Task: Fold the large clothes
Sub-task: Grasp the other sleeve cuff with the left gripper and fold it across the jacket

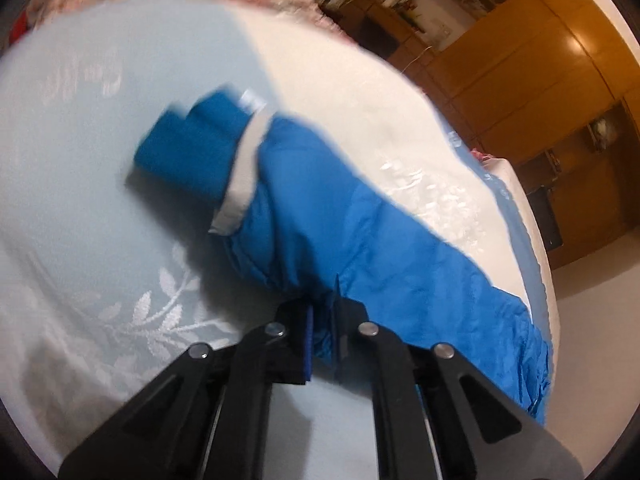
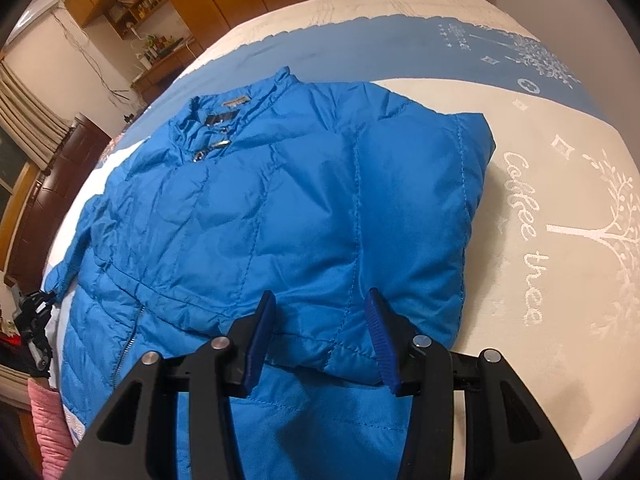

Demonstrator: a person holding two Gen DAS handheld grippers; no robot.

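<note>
Both tongs work a blue jacket [image 2: 280,208] spread on the bed [image 2: 560,184]: right tongs [image 2: 320,328] spread wide over its folded side, left tongs [image 1: 322,332] pinching a sleeve [image 1: 360,232], the cuff [image 1: 188,152] motion-blurred.

The bedspread [image 2: 560,240] carries white woven lettering [image 2: 524,236] reading "Coffee tree", at about three o'clock in the right wrist view, beside a tree motif [image 2: 612,232]. The jacket's collar label [image 2: 236,101] is illegible.
</note>
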